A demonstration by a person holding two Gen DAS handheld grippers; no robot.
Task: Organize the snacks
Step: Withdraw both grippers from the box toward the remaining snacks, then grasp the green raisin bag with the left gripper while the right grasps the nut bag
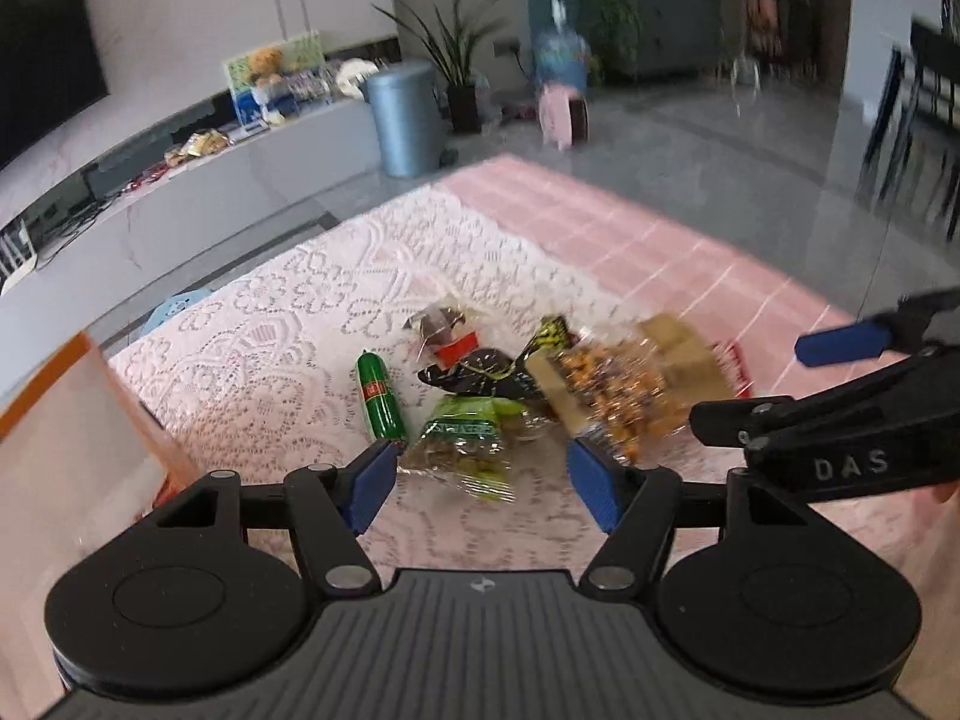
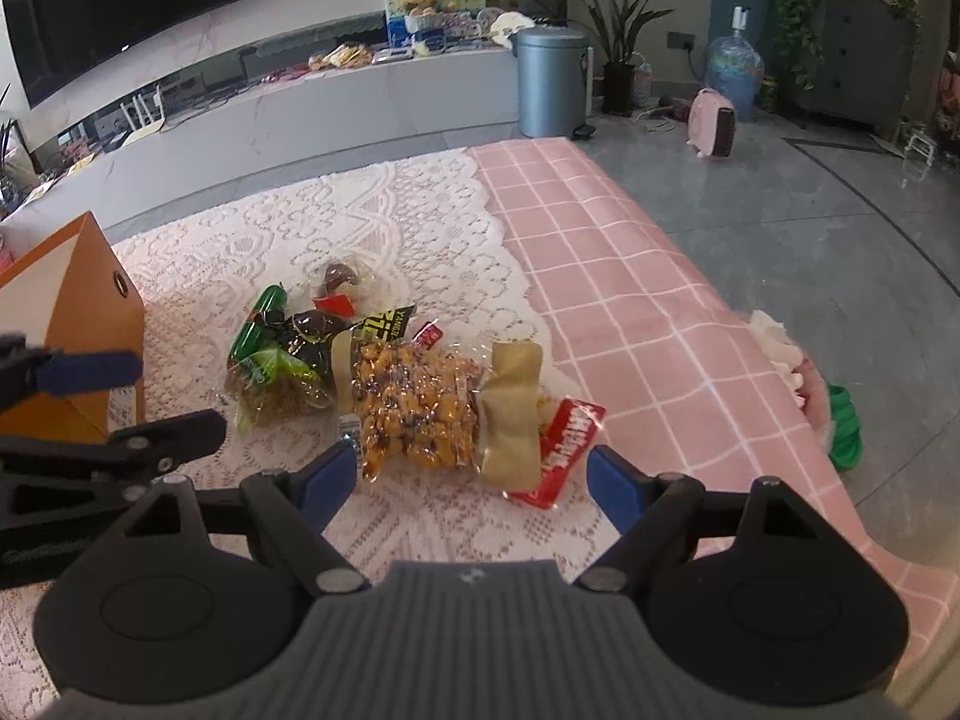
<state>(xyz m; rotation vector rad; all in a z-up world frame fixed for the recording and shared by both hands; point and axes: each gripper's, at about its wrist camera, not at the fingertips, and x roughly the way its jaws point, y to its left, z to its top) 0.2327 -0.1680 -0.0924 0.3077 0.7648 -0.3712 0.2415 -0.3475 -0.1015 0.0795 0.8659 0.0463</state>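
- Left wrist view: the left claw [image 1: 483,483] has its blue-padded fingers spread wide, holding nothing; it hangs just above the white lace-covered surface [image 1: 258,372], at the near edge of the snack pile.
- Between its fingertips lies the clear packet of green snacks with a green label [image 1: 465,444]; whether either pad touches it cannot be told.
- Beyond lie a green sausage-shaped stick [image 1: 379,396], a black wrapped snack [image 1: 480,375] and a clear bag of orange-yellow nuts with beige paper bands [image 1: 624,393], blurred here.
- Right wrist view: the right claw [image 2: 474,477] is likewise wide apart and empty, its fingers flanking the near end of the nut bag [image 2: 420,408] and a red packet [image 2: 561,447] beneath it, without gripping either.
- An orange paper bag [image 2: 72,330] stands at the left of the pile.
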